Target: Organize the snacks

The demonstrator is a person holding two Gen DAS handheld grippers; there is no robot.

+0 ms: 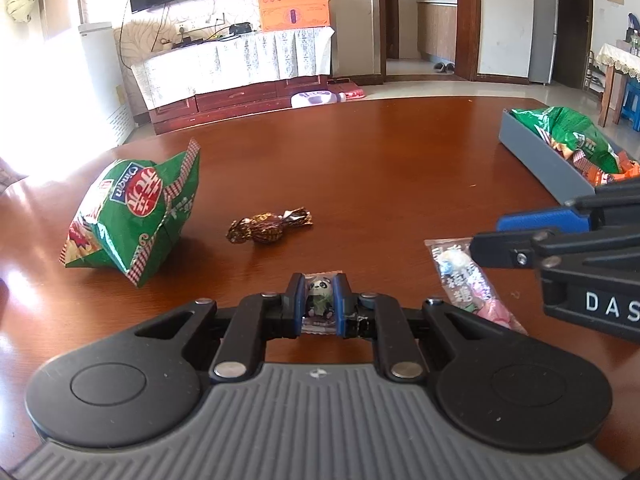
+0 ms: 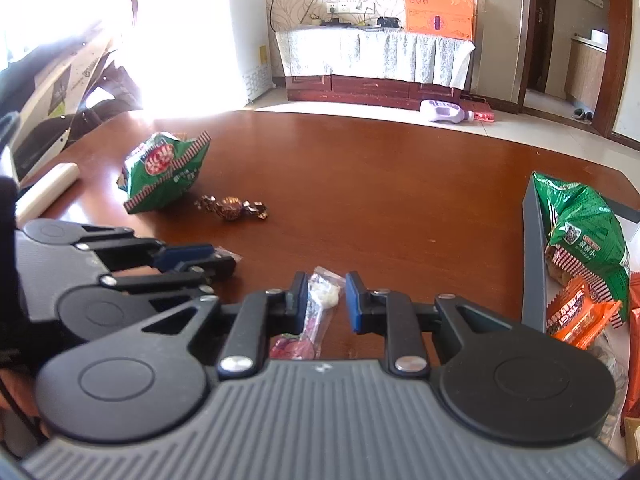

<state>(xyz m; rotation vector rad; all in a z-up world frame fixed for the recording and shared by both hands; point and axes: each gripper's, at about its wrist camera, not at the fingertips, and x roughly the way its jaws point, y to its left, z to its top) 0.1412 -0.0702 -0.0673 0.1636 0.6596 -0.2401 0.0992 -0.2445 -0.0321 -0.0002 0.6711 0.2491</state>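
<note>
My left gripper [image 1: 319, 300] is shut on a small panda candy packet [image 1: 319, 294] low over the brown table [image 1: 380, 152]. My right gripper [image 2: 327, 300] is open around a clear lollipop packet [image 2: 322, 300] lying on the table; the packet also shows in the left wrist view [image 1: 466, 280]. A green snack bag [image 1: 132, 216] and a brown foil candy [image 1: 268, 226] lie ahead to the left; both show in the right wrist view too, the bag [image 2: 164, 170] and the candy [image 2: 231, 206]. A grey tray [image 1: 548, 160] at the right holds green and orange snack bags [image 2: 584, 236].
The right gripper [image 1: 560, 236] reaches in from the right in the left wrist view; the left gripper [image 2: 188, 260] sits close at the left in the right wrist view. A pale roll [image 2: 48, 188] lies at the table's left edge. A TV cabinet stands beyond the table.
</note>
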